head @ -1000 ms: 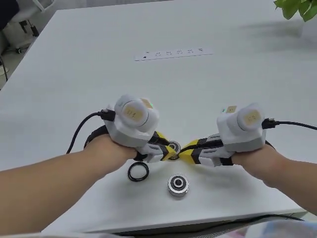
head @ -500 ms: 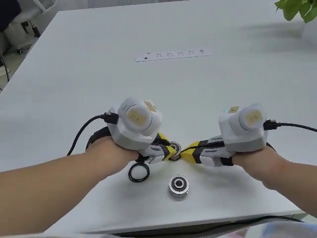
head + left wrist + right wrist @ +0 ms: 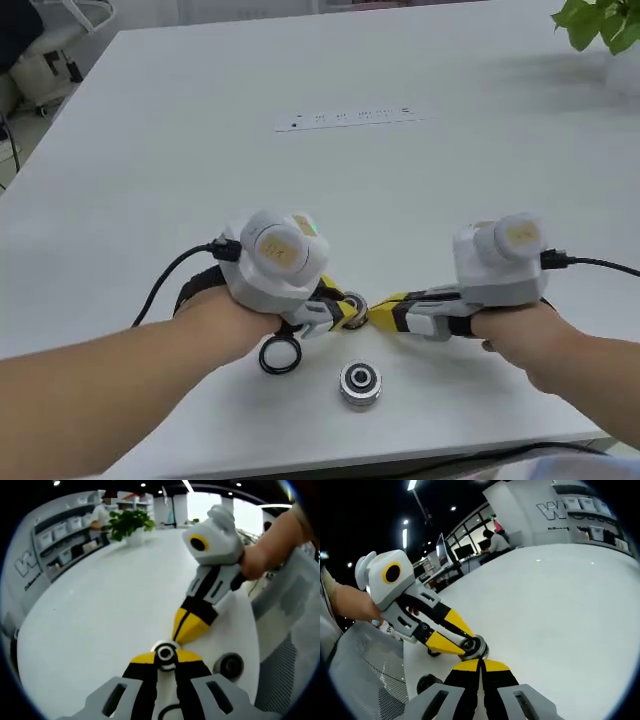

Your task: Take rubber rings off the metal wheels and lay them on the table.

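Note:
My left gripper is shut on a small metal wheel, held just above the white table. In the left gripper view the wheel sits between my yellow tips. My right gripper is shut, its tips meeting that wheel's rim from the right; whether it pinches rubber I cannot tell. The right gripper view has the wheel straight ahead of my shut tips. A loose black rubber ring lies flat by my left hand. A second wheel with its dark ring stands near the front edge.
A white power strip lies far back on the table. A green plant is at the far right corner. Black cables trail from both grippers. The table's front edge runs close to the second wheel.
The head camera has tipped down slightly. Both grippers, the held wheel, the loose ring and the second wheel keep their places.

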A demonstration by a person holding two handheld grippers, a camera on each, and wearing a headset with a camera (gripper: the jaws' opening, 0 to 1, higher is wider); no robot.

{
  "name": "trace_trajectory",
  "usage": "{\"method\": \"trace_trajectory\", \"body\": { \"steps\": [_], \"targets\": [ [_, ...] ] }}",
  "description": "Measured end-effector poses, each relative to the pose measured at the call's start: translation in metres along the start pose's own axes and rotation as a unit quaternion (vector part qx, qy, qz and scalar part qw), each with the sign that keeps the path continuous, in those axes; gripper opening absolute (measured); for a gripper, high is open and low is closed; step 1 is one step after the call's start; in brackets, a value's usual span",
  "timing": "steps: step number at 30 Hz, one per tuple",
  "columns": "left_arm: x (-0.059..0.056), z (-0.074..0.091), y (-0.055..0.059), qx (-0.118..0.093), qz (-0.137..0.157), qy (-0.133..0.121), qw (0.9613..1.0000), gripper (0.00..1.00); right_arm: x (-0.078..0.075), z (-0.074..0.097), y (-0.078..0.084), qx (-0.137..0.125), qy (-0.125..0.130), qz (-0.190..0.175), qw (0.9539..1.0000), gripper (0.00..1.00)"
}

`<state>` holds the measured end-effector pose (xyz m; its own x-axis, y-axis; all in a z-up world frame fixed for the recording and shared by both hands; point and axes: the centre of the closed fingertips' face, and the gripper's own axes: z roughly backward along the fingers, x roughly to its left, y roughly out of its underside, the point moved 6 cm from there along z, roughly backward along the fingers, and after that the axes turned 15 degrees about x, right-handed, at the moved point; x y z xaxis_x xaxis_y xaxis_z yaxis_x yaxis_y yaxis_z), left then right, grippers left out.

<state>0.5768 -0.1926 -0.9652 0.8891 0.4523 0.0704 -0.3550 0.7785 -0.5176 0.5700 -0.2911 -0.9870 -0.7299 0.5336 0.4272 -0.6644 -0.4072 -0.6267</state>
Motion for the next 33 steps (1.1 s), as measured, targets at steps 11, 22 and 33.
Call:
{"method": "trace_trajectory", "body": {
  "steps": [11, 22, 33],
  "targets": [
    [-0.0019, 0.0003, 0.0005, 0.001, 0.005, -0.004, 1.0, 0.13, -0.0005, 0.0068, -0.0016, -0.024, -0.02, -0.042, 0.9986, 0.0],
    [-0.0023, 0.0005, 0.0007, 0.002, 0.009, -0.008, 0.9999, 0.13, 0.0043, 0.0053, -0.0036, -0.033, -0.034, -0.064, 0.9968, 0.0],
    [-0.0021, 0.0003, 0.0006, 0.004, 0.011, -0.01, 0.9999, 0.13, 0.0095, 0.0046, -0.0061, -0.037, -0.046, -0.071, 0.9957, 0.0]
  ]
}}
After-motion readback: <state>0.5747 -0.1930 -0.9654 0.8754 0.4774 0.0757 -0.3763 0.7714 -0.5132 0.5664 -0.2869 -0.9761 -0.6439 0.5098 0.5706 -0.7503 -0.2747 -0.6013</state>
